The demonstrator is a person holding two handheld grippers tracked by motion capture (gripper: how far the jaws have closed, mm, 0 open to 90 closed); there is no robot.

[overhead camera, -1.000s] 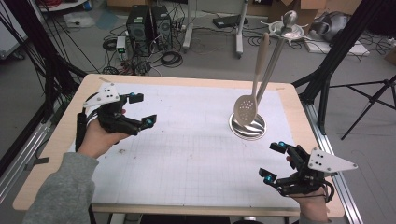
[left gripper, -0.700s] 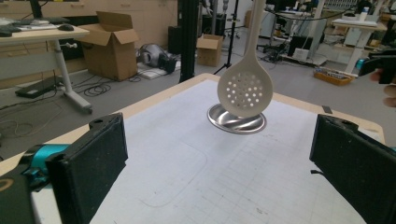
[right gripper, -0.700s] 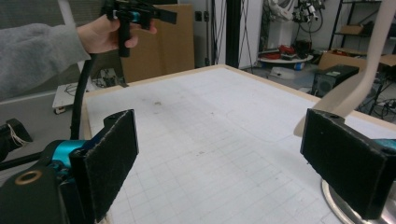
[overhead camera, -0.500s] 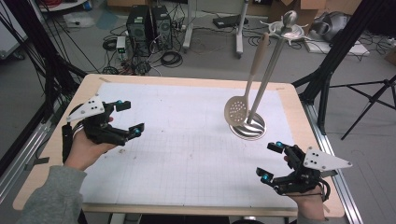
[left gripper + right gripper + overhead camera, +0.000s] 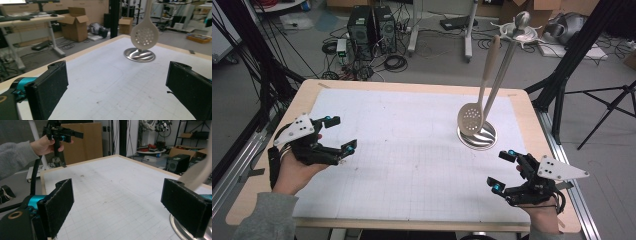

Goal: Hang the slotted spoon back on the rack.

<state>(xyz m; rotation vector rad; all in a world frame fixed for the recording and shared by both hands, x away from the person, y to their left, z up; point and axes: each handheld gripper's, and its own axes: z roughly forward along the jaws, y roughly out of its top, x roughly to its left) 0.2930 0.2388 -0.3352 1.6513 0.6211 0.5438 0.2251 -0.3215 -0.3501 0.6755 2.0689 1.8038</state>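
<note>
Slotted spoon (image 5: 473, 117) hangs from the hook rack (image 5: 520, 30) at upper right of the high frame, its perforated bowl just above the round steel base (image 5: 477, 136) — hung rather than laid, presumably so the handle stays free for a side grasp. The stand's thin rod runs close beside the spoon handle.

Left gripper (image 5: 332, 134) sits at the left of the high frame, held above the white gridded mat (image 5: 402, 165), jaws wide apart, nothing between them. In the left gripper view the jaws frame the spoon bowl (image 5: 144, 35) and the base (image 5: 139, 55) at upper right of frame, so this gripper appears aimed at the spoon, though well apart from it.

Right gripper (image 5: 503, 170) is at lower right of the high frame, near the front edge of the bench (image 5: 422, 86), jaws likewise apart and empty. It is the nearer gripper to the base; in the right gripper view the base rim (image 5: 178, 227) shows at lower right, just beside the right-hand jaw.

Obstructions — none on the mat between either gripper and the stand. The rod so close to the handle is the likely nuisance: jaws closing on the handle could catch it as well. Beyond the bench, PC towers (image 5: 369, 27), cables, a tripod (image 5: 612, 107), all out of reach.
</note>
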